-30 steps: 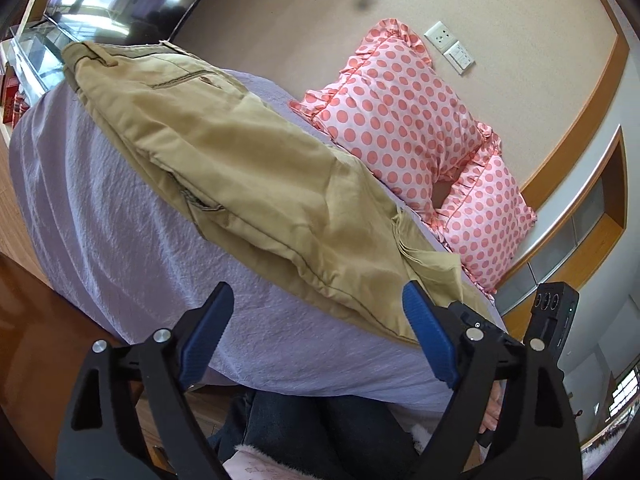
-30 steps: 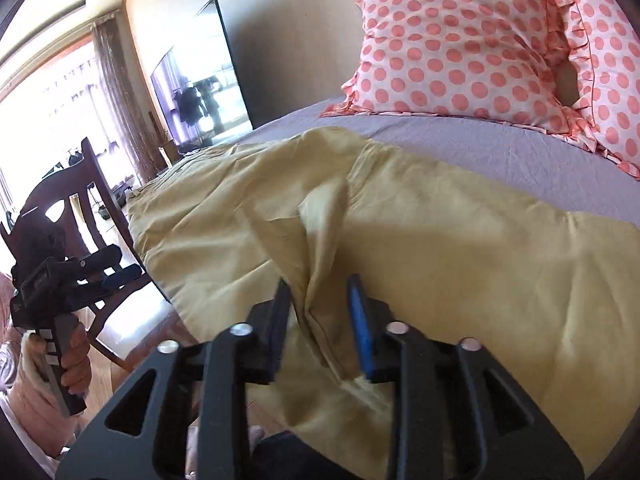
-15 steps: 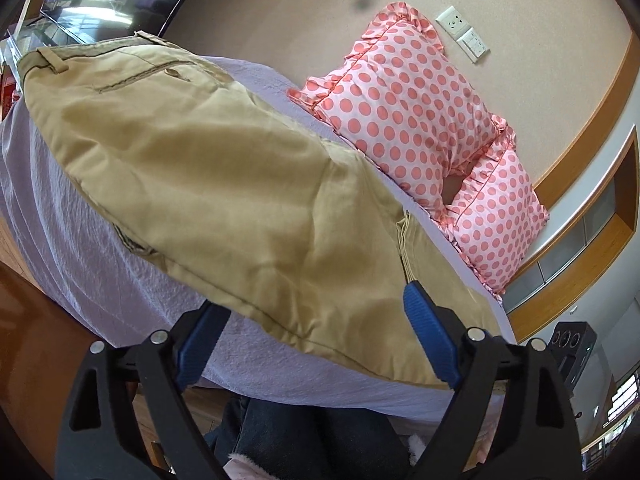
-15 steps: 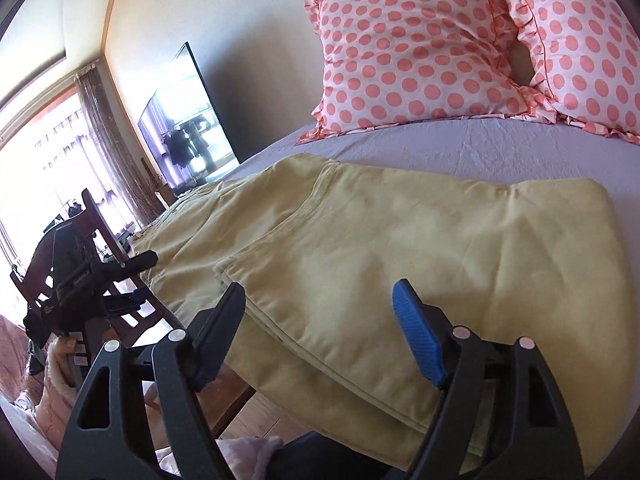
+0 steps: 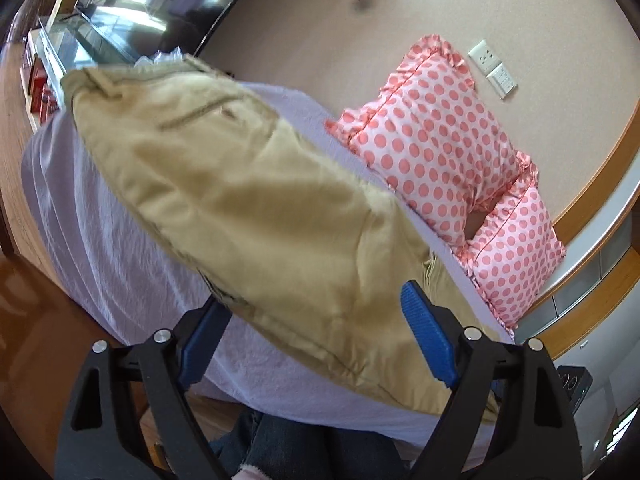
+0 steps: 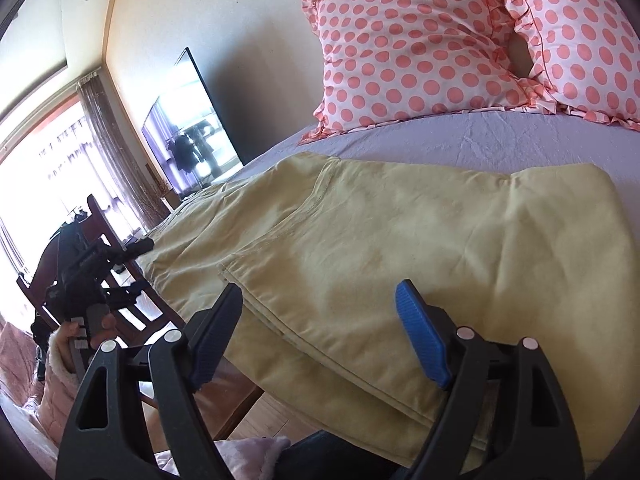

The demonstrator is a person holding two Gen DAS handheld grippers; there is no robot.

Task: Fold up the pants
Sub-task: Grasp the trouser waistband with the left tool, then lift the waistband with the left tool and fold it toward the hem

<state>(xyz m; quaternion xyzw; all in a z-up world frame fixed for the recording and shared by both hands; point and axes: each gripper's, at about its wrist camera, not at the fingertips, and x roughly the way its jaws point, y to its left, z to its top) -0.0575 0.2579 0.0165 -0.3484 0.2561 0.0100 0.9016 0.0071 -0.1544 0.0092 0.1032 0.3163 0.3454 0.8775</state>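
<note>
Tan khaki pants [image 5: 256, 216] lie on the lavender bed, folded over so the leg ends rest on top of the upper part [image 6: 400, 248]. My left gripper [image 5: 312, 340] is open and empty, just in front of the pants' near edge. My right gripper [image 6: 320, 332] is open and empty, over the folded layers at the bed's near side. The left gripper also shows in the right wrist view [image 6: 96, 264], held in a hand beyond the bed's left side.
Two pink polka-dot pillows [image 6: 432, 48] lean on the wall at the head of the bed [image 5: 100, 240]. A TV [image 6: 188, 120] stands at the left. A wooden chair [image 6: 120, 300] sits by the bed. The person's legs [image 5: 312, 444] are below the grippers.
My right gripper opened and let go of the pants fabric, which now lies flat and folded. It drew back a little. My left gripper moved in closer to the pants.
</note>
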